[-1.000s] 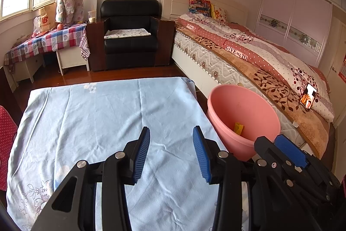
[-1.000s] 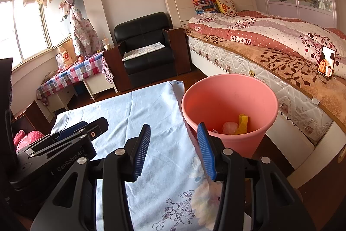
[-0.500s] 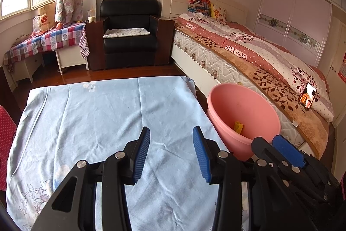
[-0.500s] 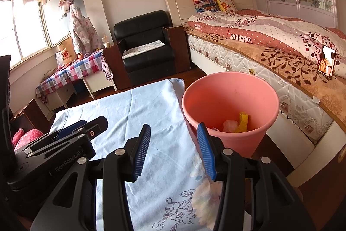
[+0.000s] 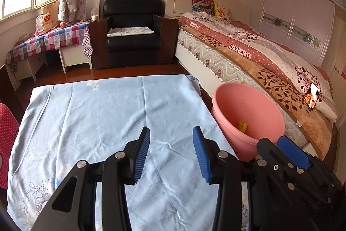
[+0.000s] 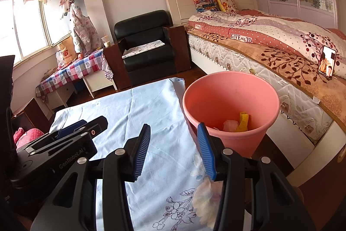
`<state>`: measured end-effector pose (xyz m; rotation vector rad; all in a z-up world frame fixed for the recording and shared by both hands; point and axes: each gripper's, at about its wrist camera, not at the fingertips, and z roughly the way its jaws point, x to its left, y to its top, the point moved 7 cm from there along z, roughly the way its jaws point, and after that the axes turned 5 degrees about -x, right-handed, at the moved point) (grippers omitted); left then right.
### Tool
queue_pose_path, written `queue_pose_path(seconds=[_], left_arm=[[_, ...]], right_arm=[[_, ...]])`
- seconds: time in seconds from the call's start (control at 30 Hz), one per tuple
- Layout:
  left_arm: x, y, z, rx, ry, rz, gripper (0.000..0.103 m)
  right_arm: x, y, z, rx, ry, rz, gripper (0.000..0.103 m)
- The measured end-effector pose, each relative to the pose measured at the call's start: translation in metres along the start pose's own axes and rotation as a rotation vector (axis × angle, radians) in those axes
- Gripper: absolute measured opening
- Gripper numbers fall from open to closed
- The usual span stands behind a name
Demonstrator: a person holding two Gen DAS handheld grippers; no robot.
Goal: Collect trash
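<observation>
A pink bin (image 5: 229, 140) (image 6: 237, 142) stands on the floor between the table's right edge and the bed. Inside it lie a yellow wrapper (image 6: 243, 120) (image 5: 242, 125) and a pale crumpled piece (image 6: 230, 125). My left gripper (image 5: 171, 133) (image 6: 93, 122) hovers open over the light blue cloth (image 5: 108, 112) (image 6: 140, 105), with nothing between its blue pads. To its right, my right gripper (image 6: 174, 129) (image 5: 273, 140) is open and bare too, at the cloth's right edge just short of the bin. I see no loose trash on the cloth.
The bed (image 5: 259, 62) runs along the right behind the bin, with a phone (image 5: 311, 96) propped on it. A black armchair (image 5: 132, 36) and a checked side table (image 5: 52, 38) stand beyond the table. A red dotted cushion (image 5: 6, 133) sits at the left edge.
</observation>
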<state>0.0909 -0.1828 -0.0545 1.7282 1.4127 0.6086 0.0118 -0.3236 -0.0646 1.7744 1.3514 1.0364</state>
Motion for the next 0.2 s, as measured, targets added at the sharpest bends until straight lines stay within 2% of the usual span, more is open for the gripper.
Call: queue_pose_path(seconds=[0.2], left_arm=[[-0.0009,-0.0022,0.0007,0.005,0.003,0.008,0.041]], right_arm=[[-0.0002,-0.0013,0.0007,0.004,0.001,0.003,0.046]])
